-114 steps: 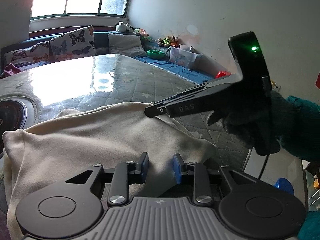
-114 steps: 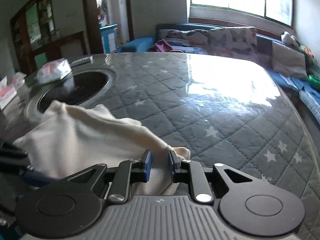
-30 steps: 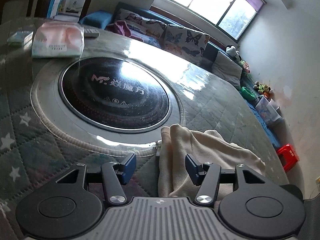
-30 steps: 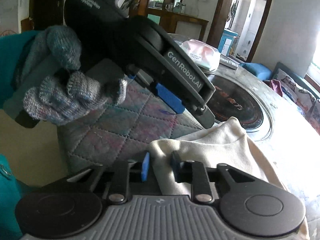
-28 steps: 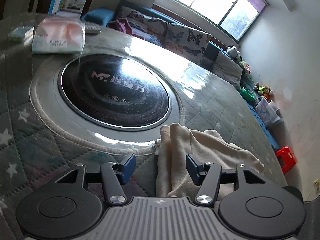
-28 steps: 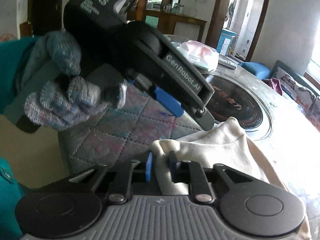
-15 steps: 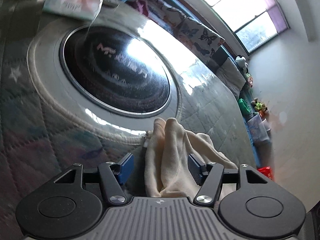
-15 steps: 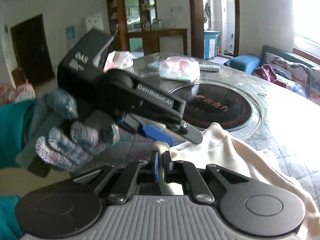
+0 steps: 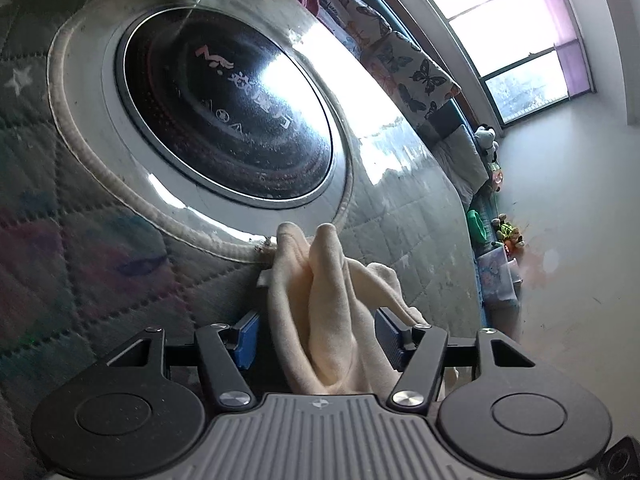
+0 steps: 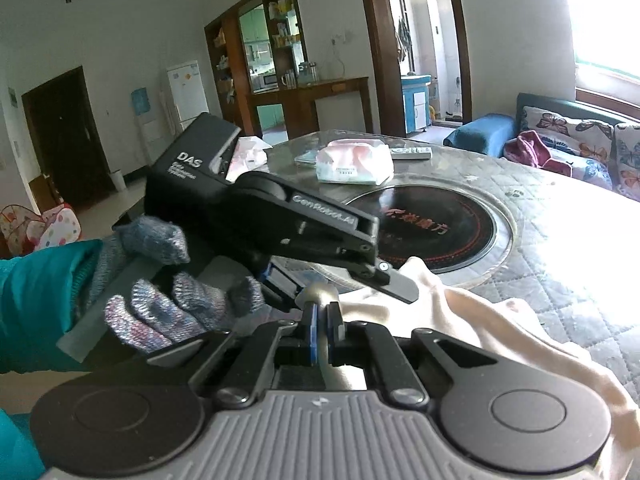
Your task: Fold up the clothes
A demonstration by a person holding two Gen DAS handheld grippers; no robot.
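Observation:
A cream garment lies bunched on the quilted table cover. In the left wrist view my left gripper is open, its blue pads on either side of a raised fold of the cloth. In the right wrist view my right gripper is shut on an edge of the cream garment, which trails off to the right. The left gripper's black body sits just ahead of it, held by a gloved hand.
A round black glass cooktop is set in the table beyond the cloth. A pack of tissues and a remote lie at the far side. A sofa with butterfly cushions stands behind the table.
My right gripper has closed on the garment's edge and lifted it. My left gripper has stayed open and tilted, with the fold now rising between its pads.

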